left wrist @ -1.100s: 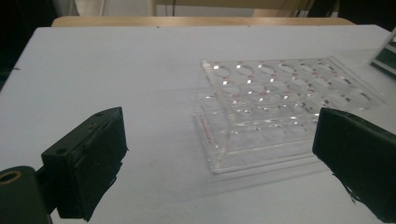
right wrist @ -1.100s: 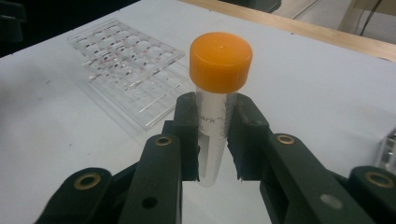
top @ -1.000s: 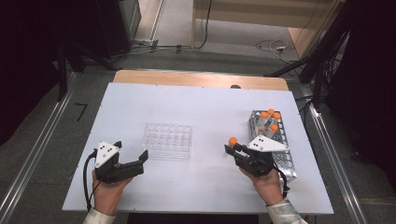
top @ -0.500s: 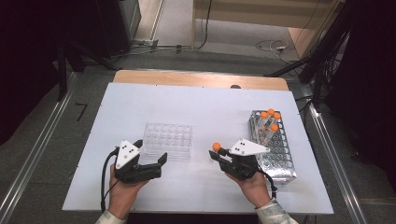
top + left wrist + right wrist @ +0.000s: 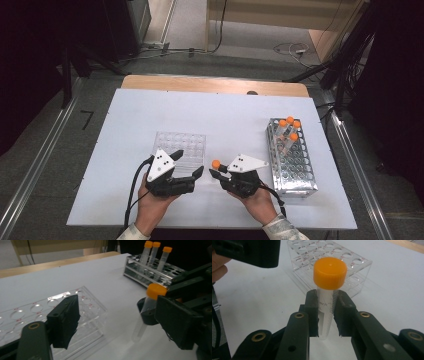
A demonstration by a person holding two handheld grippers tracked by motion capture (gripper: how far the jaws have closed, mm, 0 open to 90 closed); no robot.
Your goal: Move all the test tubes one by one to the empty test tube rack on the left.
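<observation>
One orange-capped tube [image 5: 328, 293] stands upright at centre frame, clamped just below its cap in the right gripper [image 5: 327, 315]. Lower left of the high view, the left gripper [image 5: 192, 170], its jaws just narrowing with nothing between them, sits beside the clear well plate [image 5: 181, 148]; a metal rack [image 5: 295, 165] stands right.

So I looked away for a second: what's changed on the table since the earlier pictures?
Both hands moved inward. The right gripper carried its orange-capped tube left, away from the metal rack. The left gripper moved right to the clear rack, its empty jaws closing partway. Both racks stayed put.
</observation>
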